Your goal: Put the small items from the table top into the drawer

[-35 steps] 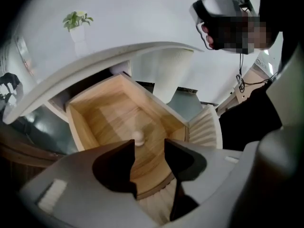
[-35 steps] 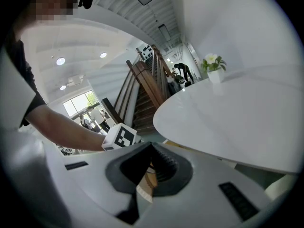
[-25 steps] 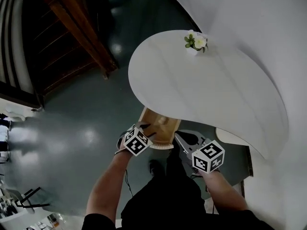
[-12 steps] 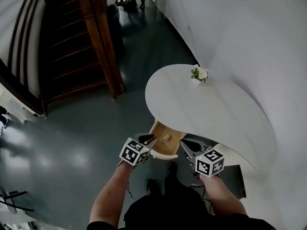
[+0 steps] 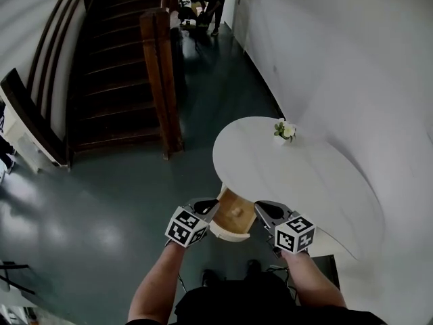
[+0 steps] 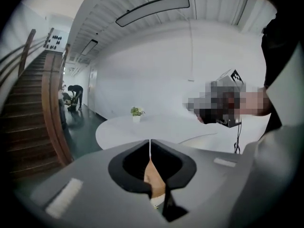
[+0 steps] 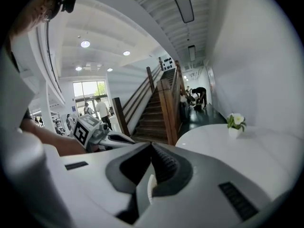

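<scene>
A dark, glossy floor [image 5: 101,195] fills the left of the head view, and a wooden staircase [image 5: 115,66] climbs away at the far left, its upper steps cut off by the frame. At the far end of the passage a person [image 5: 206,2] bends over something too small to make out.

The white oval table [image 5: 318,175] stands against the right wall. The drawer [image 5: 229,233] is pulled out from under its near left edge. Most of the wooden inside shows, but the back part is hidden beneath the table top.

The left gripper [image 5: 215,203] sits just left of the open drawer and the right gripper [image 5: 257,204] just right of it, both near the drawer's front. In the left gripper view the left gripper [image 6: 150,142] has just been closing, and its tips now meet with nothing between them. In the right gripper view the right gripper [image 7: 152,145] is likewise pressed together and empty.

A small potted flower [image 5: 284,130] stands at the table's far edge. Inside the drawer lies a pale speck [image 5: 237,213], too small to identify.
</scene>
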Available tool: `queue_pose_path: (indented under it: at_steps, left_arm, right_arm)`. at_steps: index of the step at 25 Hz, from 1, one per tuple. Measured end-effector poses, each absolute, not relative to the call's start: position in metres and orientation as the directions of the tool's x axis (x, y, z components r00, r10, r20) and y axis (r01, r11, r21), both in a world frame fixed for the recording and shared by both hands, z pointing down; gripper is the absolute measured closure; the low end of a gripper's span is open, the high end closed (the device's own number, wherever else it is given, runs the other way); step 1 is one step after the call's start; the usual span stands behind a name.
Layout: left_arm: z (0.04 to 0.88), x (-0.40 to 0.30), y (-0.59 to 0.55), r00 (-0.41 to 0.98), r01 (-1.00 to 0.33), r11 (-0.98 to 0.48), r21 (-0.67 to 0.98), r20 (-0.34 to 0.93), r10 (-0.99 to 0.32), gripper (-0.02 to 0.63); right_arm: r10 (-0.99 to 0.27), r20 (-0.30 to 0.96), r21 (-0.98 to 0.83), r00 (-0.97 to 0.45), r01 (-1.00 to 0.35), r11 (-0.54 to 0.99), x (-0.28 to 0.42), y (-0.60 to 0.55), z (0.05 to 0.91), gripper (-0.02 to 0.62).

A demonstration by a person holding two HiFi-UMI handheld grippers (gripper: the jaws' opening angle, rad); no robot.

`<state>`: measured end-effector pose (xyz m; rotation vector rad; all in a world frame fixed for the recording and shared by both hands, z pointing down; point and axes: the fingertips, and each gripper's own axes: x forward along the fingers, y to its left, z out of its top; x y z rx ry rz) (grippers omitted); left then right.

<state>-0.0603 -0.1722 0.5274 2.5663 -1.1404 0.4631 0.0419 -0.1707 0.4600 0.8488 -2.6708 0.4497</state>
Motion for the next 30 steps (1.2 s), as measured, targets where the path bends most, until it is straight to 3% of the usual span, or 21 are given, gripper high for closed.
queue_pose_path:
  at_steps: [12,30]
  left_arm:
    - [0.499,-0.02,-0.201,0.428,-0.902,-0.413,0.122,0.368,-0.825,0.595]
    - [0.444,0.03,-0.171,0.181,-0.978,-0.144,0.15,0.281,-0.943,0.595]
  right_arm:
    - [-0.407,0.304,-0.195,-0.861,-0.474,0.859,0.113,-0.216,0.451,0.583]
    - [-0.246,0.173,-0.187,-0.954,-0.277,0.943,0.166,-0.223,0.417,0.584]
